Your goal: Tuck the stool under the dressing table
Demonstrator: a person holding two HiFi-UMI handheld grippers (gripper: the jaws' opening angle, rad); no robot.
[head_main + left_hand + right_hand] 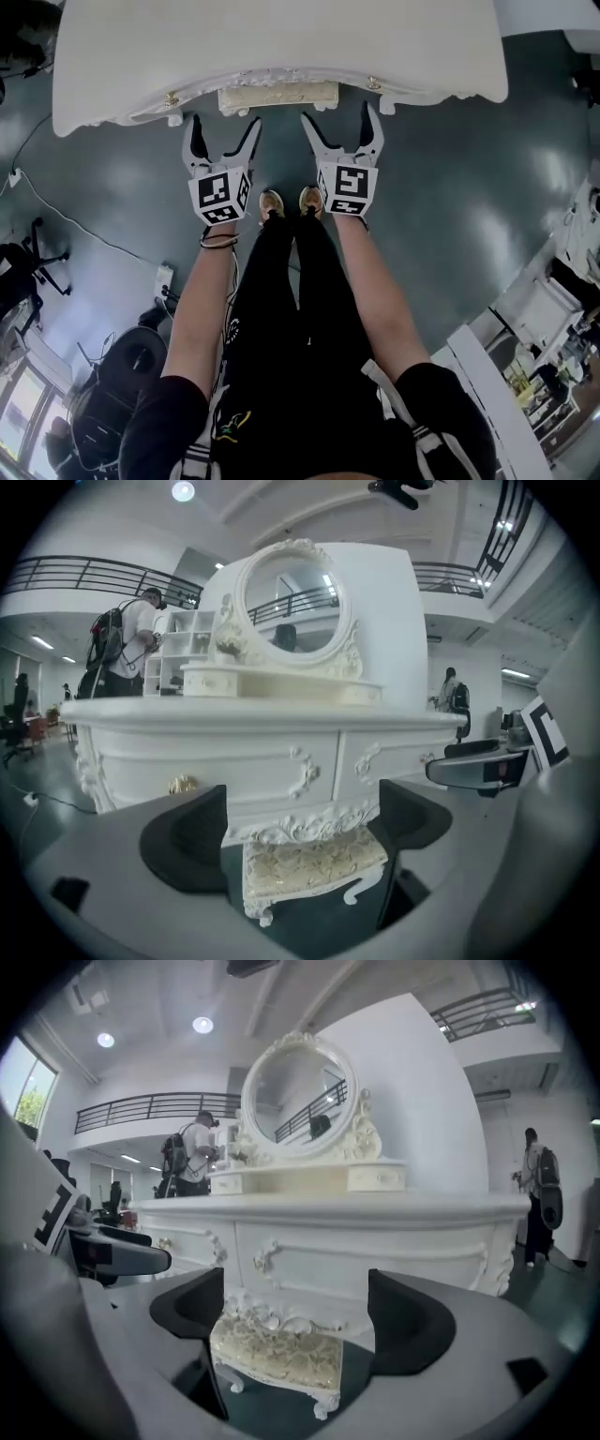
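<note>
I saw the stool (278,97) standing at the middle of the table (281,42), its back under the carved front edge and a strip of its cream, gold-patterned seat showing out in front. The table was white and ornate, with scrolled drawer fronts, a gold knob (183,784) and an oval mirror (293,602) standing on top. Both tools hung in the air just short of the table's edge, apart from the stool. The left tool (225,131) had its jaws spread wide with nothing between the pads, and the right tool (337,120) was spread and empty as well. Under everything lay a dark grey-green floor (450,206), glossy, with a white cable (66,220) trailing across it at my left. Beyond the table the hall was white and high, with a black balcony railing (84,574), ceiling lights, and a person (131,639) wearing a backpack by some shelves
</note>
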